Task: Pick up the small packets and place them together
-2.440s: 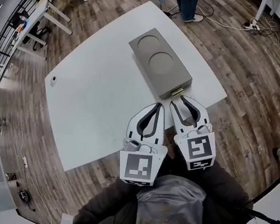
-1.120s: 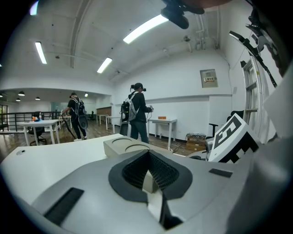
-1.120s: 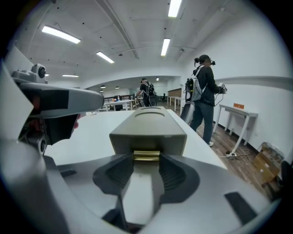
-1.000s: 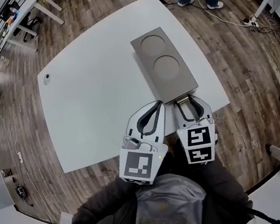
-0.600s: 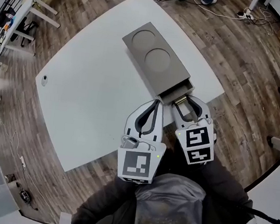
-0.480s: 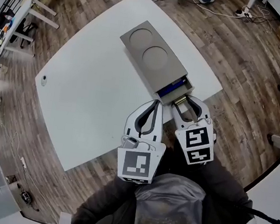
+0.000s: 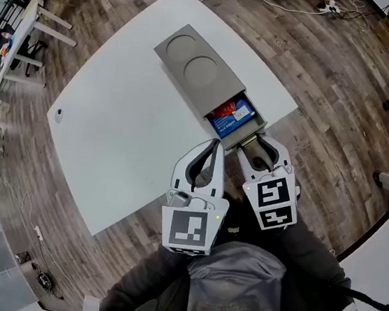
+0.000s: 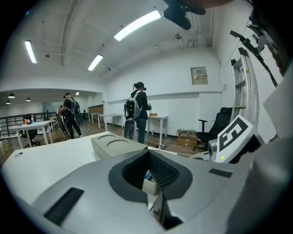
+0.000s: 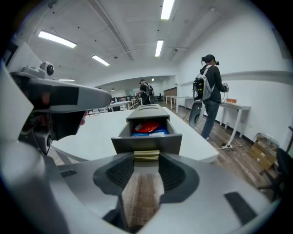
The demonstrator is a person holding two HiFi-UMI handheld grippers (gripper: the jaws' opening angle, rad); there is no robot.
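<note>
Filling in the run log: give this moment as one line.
drawer: open | packets: inside drawer | right hand-held gripper: shut on drawer handle | left hand-held gripper: shut, empty

A matt grey drawer box (image 7: 192,59) with brassy metal handle (image 9: 146,155) holds glossy packets (image 7: 231,112) on a smooth white table (image 7: 113,127).

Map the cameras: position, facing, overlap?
Head view: on the person's head, looking steeply down at white table and grey two-recess box with open drawer; left gripper, right gripper, grey-clad torso show.
Left gripper view: rides that gripper, looks along its shut, empty jaws toward the box; right gripper's marker cube at right.
Right gripper view: rides that gripper, faces the drawer front, jaws closed on its brass handle.
Shared: the box in all three; red packet and blue packet in head and right gripper views.
</note>
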